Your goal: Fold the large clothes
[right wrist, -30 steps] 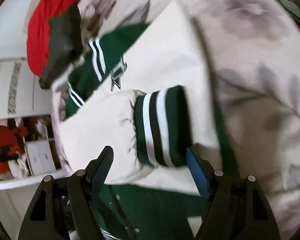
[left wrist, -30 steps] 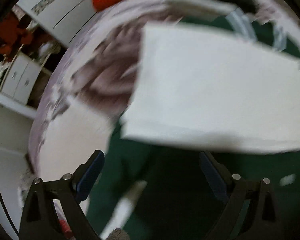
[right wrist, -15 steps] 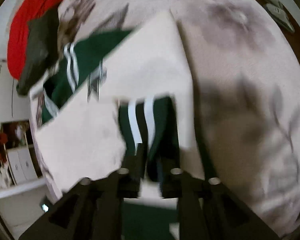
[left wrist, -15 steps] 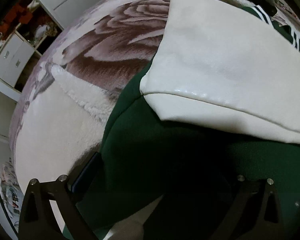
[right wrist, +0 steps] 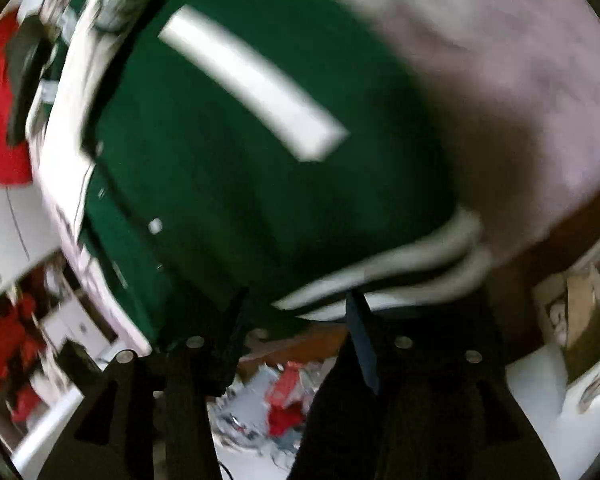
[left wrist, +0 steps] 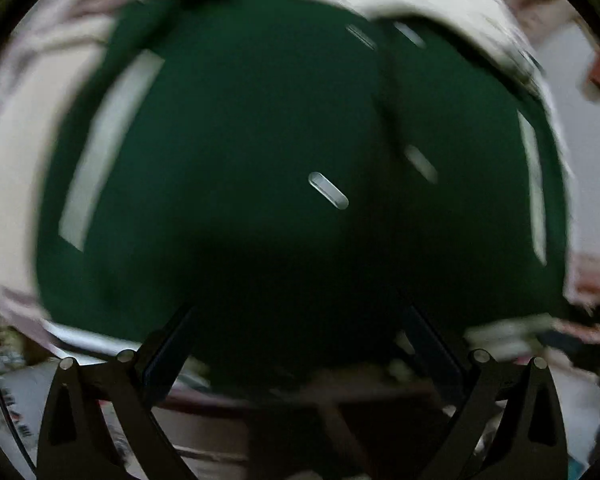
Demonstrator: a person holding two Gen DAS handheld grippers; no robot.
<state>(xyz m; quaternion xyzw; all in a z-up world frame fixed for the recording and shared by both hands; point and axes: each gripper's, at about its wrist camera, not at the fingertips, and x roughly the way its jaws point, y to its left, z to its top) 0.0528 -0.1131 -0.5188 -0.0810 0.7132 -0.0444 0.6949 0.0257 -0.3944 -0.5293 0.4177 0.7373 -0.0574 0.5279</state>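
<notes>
A dark green jacket with cream sleeves lies on the floral bedspread. In the left wrist view its green body (left wrist: 260, 152) fills the frame, with white pocket strips and snaps, and the image is blurred. My left gripper (left wrist: 296, 344) is open and empty at the jacket's near hem. In the right wrist view the green body (right wrist: 236, 148) shows a white pocket strip (right wrist: 252, 80) and a striped hem band (right wrist: 400, 264). My right gripper (right wrist: 296, 320) is partly open at that band, with no cloth clearly between its fingers.
The pale floral bedspread (right wrist: 500, 80) lies right of the jacket. Red and dark clothes (right wrist: 4, 120) are piled at the far left. The bed's wooden edge (right wrist: 540, 232), a cardboard box (right wrist: 580, 312) and floor clutter (right wrist: 284, 392) lie below.
Both grippers have swung down from the cream sleeves to the jacket's lower hem. The right gripper, shut half a second ago near the striped cuff, now stands partly open. Both views are blurred by motion.
</notes>
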